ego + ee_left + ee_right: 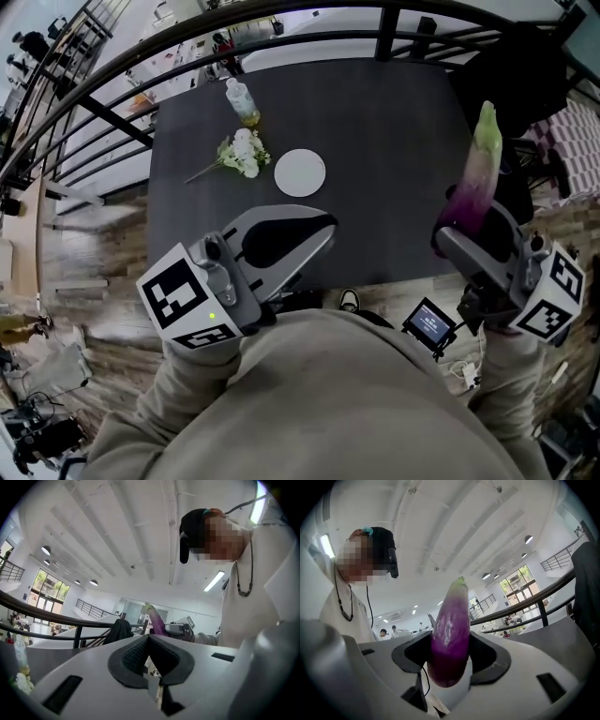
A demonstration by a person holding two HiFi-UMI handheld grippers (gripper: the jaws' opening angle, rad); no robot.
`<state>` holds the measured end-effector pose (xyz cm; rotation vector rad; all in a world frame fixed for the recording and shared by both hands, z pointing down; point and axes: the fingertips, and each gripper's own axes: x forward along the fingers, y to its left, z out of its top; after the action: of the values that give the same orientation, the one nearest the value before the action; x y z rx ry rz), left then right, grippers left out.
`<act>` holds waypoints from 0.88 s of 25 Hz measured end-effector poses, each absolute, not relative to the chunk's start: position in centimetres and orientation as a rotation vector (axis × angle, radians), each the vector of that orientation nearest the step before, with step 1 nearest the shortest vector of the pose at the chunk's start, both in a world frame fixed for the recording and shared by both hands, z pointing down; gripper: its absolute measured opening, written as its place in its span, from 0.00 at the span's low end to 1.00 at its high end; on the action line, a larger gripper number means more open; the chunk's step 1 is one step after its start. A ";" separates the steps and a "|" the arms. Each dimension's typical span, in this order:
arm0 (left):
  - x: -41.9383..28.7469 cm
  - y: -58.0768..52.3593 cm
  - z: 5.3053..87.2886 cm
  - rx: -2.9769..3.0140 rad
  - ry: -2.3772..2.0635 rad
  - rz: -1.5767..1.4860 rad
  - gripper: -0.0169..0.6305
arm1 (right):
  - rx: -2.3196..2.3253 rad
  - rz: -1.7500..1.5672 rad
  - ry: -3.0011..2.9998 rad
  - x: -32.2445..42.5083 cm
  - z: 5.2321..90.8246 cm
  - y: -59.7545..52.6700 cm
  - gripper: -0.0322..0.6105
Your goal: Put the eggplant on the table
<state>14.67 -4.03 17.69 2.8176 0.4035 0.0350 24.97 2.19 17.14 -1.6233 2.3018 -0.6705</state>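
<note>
The one container is a clear bottle point(241, 101), farthest beyond the tips of the left tongs point(328, 225), with a little yellowish liquid low in it. Nearer those tips lie a spray of white flowers point(242, 153) and a flat, round white plate point(300, 172), all on the matte dark table point(394, 131).

The eggplant point(478, 169) is not on the table. It stands upright in the right tongs point(469, 227), whose pads are clamped on its lower purple part, over the table's right side.

Only the head view shows the table top and the wood-plank floor point(103, 281) on the left tongs' outer side. The right gripper view adds the close grip. In the right tongs point(450, 651), the eggplant point(452, 630) fills the gap between the dark pads. Its blunt purple end hangs below them and its pale green tip rises above. Its skin is glossy, fading from purple to whitish green.

In the left gripper view the left tongs point(149, 638) are closed. The ribbed dark pads meet at the tips with nothing between them. Well beyond them the eggplant point(155, 620) shows small. That view also catches a dark metal railing point(47, 616) off to the tongs' left side.

Both tongs have smooth grey shells.
</note>
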 end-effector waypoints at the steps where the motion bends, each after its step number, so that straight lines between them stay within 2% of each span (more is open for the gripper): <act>1: 14.4 -4.8 17.8 2.814 0.406 0.031 0.03 | -1.630 -0.668 2.303 24.7 17.0 1.5 0.44; 13: 10.9 -12.3 21.6 2.753 0.420 0.070 0.03 | -1.715 -0.722 2.315 21.4 18.1 -6.6 0.44; 22: 10.8 -15.2 22.1 2.722 0.420 0.037 0.03 | -1.738 -0.794 2.305 21.3 19.1 -9.3 0.44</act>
<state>10.82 -15.22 22.08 2.7218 0.4204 0.0373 21.27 -9.25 19.10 -1.7379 2.3054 -0.7936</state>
